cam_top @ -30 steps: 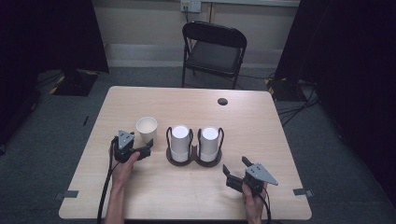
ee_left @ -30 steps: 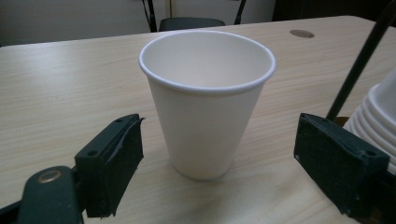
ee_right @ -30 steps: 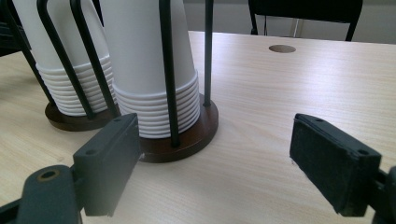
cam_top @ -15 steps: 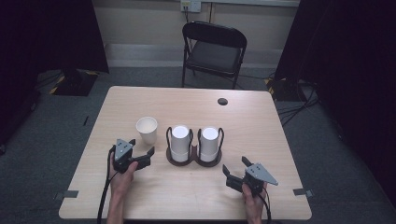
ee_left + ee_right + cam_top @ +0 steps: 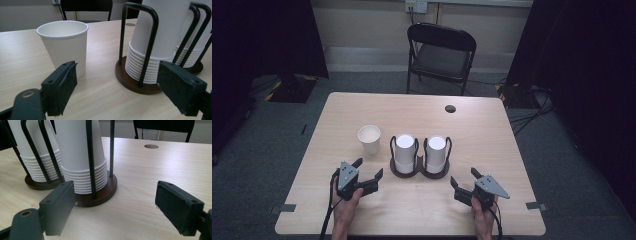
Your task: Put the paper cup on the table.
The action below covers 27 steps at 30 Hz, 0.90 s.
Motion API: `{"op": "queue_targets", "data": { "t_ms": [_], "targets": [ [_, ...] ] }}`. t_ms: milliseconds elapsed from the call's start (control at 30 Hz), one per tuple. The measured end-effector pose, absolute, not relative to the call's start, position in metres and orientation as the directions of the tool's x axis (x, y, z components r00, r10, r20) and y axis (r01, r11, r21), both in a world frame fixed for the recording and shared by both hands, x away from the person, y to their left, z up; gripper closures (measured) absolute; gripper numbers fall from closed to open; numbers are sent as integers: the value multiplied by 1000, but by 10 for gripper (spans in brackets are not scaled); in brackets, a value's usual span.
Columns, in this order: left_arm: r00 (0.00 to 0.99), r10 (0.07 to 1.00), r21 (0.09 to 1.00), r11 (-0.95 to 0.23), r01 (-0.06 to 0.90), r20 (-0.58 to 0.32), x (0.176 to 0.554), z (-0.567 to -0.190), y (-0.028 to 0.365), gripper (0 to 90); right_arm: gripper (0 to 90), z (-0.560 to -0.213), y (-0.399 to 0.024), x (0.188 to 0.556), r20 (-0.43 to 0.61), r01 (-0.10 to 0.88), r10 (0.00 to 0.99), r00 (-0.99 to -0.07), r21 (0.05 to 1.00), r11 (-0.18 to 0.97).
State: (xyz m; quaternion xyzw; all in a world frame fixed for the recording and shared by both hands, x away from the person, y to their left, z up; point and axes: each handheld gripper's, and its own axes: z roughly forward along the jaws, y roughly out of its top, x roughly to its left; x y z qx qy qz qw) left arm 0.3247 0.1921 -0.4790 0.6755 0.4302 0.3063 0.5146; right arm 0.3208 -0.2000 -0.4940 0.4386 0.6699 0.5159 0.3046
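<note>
Cup [image 5: 369,138] stands upright, alone, left of the holder [image 5: 420,170] and its two stacks; left gripper [image 5: 368,169] near it and right gripper [image 5: 464,179] both gape empty, so any regrasp should likely square the jaws around the wall, squeezing lightly.

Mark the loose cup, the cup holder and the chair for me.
cup [image 5: 369,139]: high view, on its side wall.
cup holder [image 5: 132,82]: left gripper view, on the brown base.
chair [image 5: 441,59]: high view, on the seat.
</note>
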Motion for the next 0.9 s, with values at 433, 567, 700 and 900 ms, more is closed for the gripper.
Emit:
{"op": "queue_targets", "data": {
  "t_ms": [433,567,700,900],
  "targets": [
    [482,876,971,-117,210,1,296,-490,162,159,156,-494,-200,322,43,277,898,-439,957,89],
    [486,874,973,-119,197,8,291,-491,151,156,169,-494,-200,322,49,285,893,-448,954,91],
    [494,869,973,-133,187,24,290,-496,146,157,170,-494,-199,324,47,295,891,-451,950,99],
    [481,876,975,-125,184,22,292,-496,145,156,173,-494,-199,326,55,318,901,-431,944,94]
  ]
}}
